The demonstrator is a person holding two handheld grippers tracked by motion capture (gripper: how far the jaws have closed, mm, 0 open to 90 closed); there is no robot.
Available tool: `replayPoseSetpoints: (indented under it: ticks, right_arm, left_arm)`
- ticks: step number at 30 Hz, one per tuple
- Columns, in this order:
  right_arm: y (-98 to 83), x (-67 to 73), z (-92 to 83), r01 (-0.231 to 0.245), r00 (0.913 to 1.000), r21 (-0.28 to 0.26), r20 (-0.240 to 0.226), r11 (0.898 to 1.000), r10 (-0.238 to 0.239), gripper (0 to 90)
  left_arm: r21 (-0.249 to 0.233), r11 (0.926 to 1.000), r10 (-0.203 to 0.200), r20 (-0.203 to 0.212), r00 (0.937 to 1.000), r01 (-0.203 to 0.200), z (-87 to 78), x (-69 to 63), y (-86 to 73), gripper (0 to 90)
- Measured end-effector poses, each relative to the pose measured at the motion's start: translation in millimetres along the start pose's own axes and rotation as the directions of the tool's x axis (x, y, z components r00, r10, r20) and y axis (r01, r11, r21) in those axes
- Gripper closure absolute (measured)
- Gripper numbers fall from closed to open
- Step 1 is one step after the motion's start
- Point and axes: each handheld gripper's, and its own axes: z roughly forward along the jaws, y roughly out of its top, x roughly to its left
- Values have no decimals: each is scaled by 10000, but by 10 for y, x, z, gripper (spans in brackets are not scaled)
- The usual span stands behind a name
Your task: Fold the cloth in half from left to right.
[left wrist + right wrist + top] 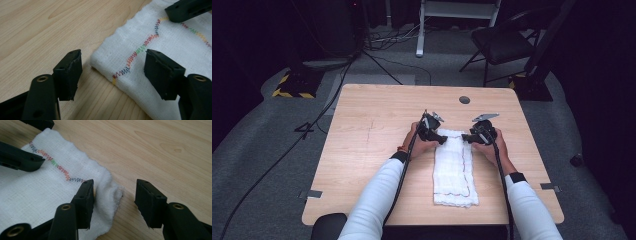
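A: One counter, one folded white cloth lying lengthwise on it, toward your side. Taking the cloth as your landmark, your left gripper sits at its far left corner and your right gripper at its far right corner.

B: And the fingers?

A: Both pairs are spread, holding nothing. Each straddles its corner: one finger over the cloth, one over bare wood.

B: What could go wrong?

A: I judge that closing now may catch only the top layer, so the fold peels apart. The right corner is already rumpled and could slip free.

B: Count?

A: One cloth, two grippers, four fingers.
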Motion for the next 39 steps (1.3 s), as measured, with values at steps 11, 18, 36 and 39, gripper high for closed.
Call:
replayPoseSetpoints:
  ticks: [11, 18, 36, 39]
  right_arm:
    - [22, 14, 36, -191, 9958, 77, -893, 9998, 197, 806]
    - [91, 17, 32, -33, 9993, -299, -371, 9995, 22, 841]
    - [429, 44, -375, 620, 9968, -2052, 616, 9768, -503, 849]
    - [474, 54, -443, 706, 9960, -2281, 699, 9711, -560, 849]
  left_arm:
    - [206, 9985, 482, 889, 9949, -502, 9, 26, 70, 710]
    - [305, 9961, 817, 193, 9965, -822, 30, 27, 198, 818]
    - [-1217, 9862, 1015, -892, 9908, -1120, -356, 48, 519, 824]
    - [-1411, 9826, 1070, -1003, 9892, -1206, -408, 34, 549, 824]
